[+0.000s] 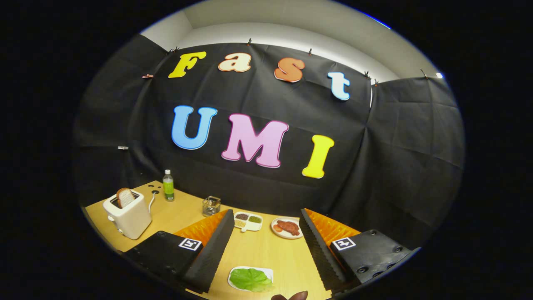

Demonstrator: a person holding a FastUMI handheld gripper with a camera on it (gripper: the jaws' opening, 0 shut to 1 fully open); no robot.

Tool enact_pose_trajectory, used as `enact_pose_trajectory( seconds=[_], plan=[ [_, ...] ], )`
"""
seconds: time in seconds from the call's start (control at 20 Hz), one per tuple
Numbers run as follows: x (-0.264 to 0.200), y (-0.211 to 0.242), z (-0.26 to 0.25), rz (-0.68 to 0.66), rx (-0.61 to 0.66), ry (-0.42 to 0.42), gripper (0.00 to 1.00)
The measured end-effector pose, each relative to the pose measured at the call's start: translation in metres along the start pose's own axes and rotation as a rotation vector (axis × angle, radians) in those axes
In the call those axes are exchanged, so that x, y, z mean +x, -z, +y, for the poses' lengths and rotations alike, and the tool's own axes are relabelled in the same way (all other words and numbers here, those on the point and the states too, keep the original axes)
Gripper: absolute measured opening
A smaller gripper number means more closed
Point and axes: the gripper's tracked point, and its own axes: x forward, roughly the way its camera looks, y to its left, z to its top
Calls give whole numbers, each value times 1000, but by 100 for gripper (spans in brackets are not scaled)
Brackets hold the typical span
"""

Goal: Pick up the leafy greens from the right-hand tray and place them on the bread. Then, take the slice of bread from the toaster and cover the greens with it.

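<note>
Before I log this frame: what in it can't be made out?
- Gripper view: the bread that should take the greens cannot be told; a dark brown thing near the leafy greens is cut off.
- Bread slice: its lower part is hidden in the toaster.
- Divided dish: fillings too small to name.
- Gripper: open, fingers apart above the table; its body is cut off.

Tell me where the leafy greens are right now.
In the gripper view, the leafy greens lie on a white tray between the open tool's fingers, nearer than the meat plate.
</note>
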Motion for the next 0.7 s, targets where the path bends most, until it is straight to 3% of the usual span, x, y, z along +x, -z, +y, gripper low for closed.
enact_pose_trajectory(
  seconds=[0.35, 0.7],
  plan=[
    [17, 100, -14, 223, -64, -99, 98],
    [30, 232, 8, 513, -119, -344, 95]
  ],
)
